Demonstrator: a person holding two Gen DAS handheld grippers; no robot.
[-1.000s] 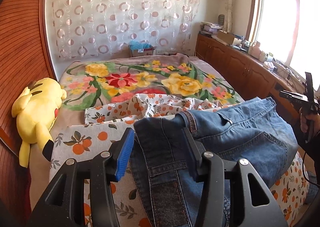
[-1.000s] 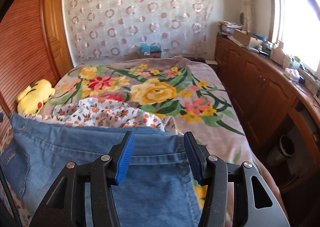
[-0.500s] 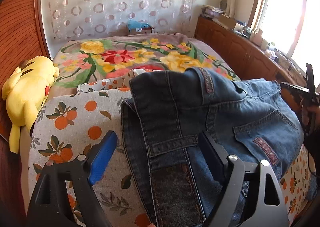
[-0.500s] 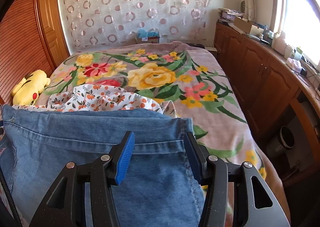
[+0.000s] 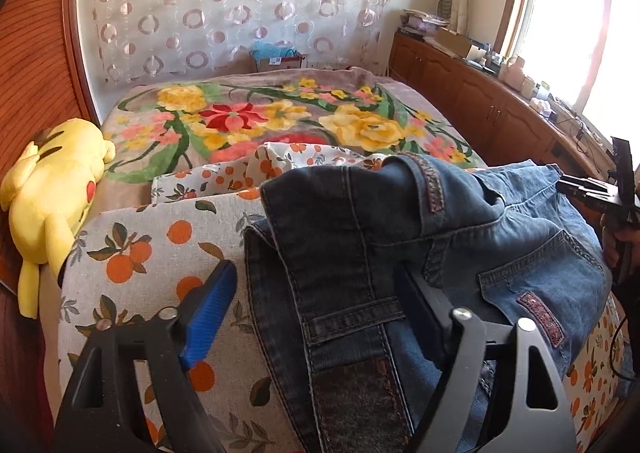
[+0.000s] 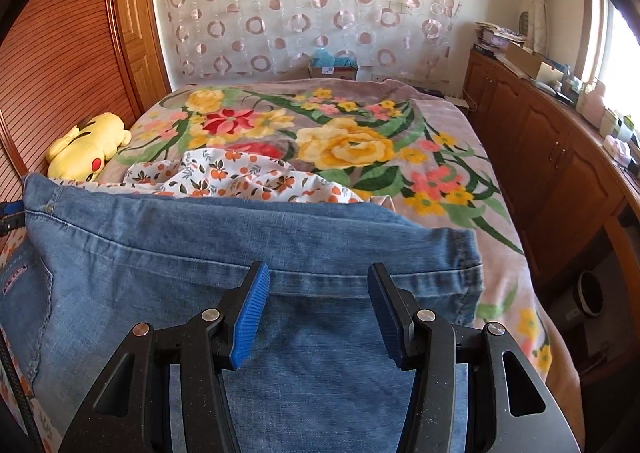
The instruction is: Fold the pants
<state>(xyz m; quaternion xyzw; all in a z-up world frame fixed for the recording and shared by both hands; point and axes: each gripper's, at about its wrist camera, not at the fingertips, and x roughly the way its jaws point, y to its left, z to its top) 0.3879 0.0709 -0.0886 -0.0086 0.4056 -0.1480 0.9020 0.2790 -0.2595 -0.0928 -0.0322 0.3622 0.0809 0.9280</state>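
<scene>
Jaws of the left gripper (image 5: 316, 293) are closing around bunched denim pants (image 5: 400, 237), while the right gripper (image 6: 316, 305) is held open over smooth denim.

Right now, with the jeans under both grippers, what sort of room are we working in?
A bedroom in a home, most likely. The jeans lie on a bed with a floral blanket, a yellow plush toy rests at its side, and wooden cabinets run under a window.

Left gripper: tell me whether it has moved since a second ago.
Yes. The left gripper has come down and toward the plush, which now sits larger and lower; its jaws are closing, denim between them, unpinched.
</scene>
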